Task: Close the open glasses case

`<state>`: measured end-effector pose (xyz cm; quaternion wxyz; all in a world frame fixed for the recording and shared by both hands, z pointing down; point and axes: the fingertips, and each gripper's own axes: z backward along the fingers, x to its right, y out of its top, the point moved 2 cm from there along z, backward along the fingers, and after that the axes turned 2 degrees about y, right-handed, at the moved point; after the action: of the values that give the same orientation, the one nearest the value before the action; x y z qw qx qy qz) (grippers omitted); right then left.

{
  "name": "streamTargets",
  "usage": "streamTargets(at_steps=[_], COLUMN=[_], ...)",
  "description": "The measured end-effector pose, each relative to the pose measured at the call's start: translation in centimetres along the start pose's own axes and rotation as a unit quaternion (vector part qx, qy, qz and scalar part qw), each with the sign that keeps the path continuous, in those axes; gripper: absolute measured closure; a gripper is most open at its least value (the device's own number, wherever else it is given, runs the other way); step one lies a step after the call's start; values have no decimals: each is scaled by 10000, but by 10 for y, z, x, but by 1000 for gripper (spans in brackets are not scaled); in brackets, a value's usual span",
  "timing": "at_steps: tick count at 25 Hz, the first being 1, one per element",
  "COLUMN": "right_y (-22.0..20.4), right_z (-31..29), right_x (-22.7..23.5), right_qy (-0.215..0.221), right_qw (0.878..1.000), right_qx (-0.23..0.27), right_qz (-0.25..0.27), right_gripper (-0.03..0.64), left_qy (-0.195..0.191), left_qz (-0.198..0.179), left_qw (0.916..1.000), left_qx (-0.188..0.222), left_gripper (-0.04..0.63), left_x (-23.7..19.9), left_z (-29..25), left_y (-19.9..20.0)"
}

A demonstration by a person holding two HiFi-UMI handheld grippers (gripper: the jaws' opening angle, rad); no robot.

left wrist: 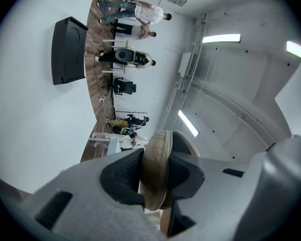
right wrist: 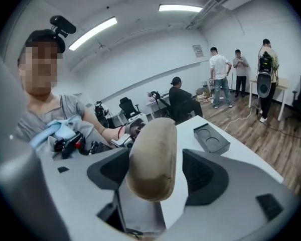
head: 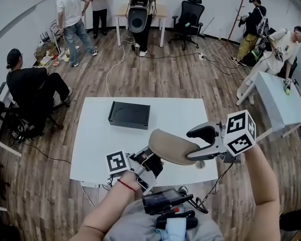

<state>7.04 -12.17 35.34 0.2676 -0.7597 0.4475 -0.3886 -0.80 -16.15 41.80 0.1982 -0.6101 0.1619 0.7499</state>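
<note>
The left gripper has its fingers narrow, clamped on the left end of the glasses case, which hangs above the white surface. Over the case's right end sits the right gripper, fingers wide and not pressing. With only one end pinched, a lopsided squeeze could lever the case loose or leave its lid ajar

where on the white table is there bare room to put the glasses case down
Bare: the table on its left side, from the black box to the near edge, and the stretch right of the box. Crowded: the near middle, where the left gripper and right gripper meet at the glasses case.
</note>
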Motion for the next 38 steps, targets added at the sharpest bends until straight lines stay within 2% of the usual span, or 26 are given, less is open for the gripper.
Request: streamTargets(at_steps=[7,11,13,15,19,21,22,23,24,26,27,28,29,31,34,35,38], right_y=[-6,-2,9,25,24,3,-10,-23,-34,-46,-50,-55,-61,-73,-71,-69,-66], right_z=[-2,-1,9,33,77,83,88,94,102,115,117,116,113,111,112,109,84], right_x=[2,2,-5,-24,-59,-60,-60,-60,-63,-71,-73,-72,-69,-59,-52,-51,-42], right_qy=[-499,-495,-498,-556,-1002,-1264,-1307,-1213,-948,-108,192,275,160,-274,-568,-661,-1109], right_qw=[9970,9964,9939,9851,9481,9236,9037,8750,8359,7443,7138,7044,7120,7392,7566,7657,8093], right_qx=[-292,-82,401,1232,2841,3536,4034,4674,5405,6665,6975,7058,6983,6699,6486,6367,5711], right_qz=[520,679,903,1061,1017,767,582,356,112,-400,-600,-702,-712,-631,-605,-621,-809], right_gripper=[313,313,313,313,314,314,314,314,314,314,314,316,315,314,314,316,316], left_qy=[136,179,154,160,194,244,269,287,297,301,304,315,331,351,346,352,374], left_qz=[14,-57,-45,-77,-121,-93,-82,-69,-48,21,50,64,64,44,37,44,37], left_qw=[9999,9998,9998,9997,9996,9993,9991,9990,9989,9987,9987,9986,9986,9986,9985,9985,9981], left_qx=[103,92,116,138,186,269,306,336,363,403,414,417,414,404,413,424,488], left_gripper=[505,506,512,515,515,515,515,515,515,515,515,515,515,515,515,515,515], left_x=[-9,-15,-18,-18,-14,-18,-20,-21,-23,-25,-26,-27,-27,-28,-27,-26,-25], left_z=[3,5,7,7,7,9,11,12,12,10,9,9,8,5,-2,-3,-1], left_y=[-1,3,7,9,9,14,16,18,20,21,20,20,20,19,17,16,18])
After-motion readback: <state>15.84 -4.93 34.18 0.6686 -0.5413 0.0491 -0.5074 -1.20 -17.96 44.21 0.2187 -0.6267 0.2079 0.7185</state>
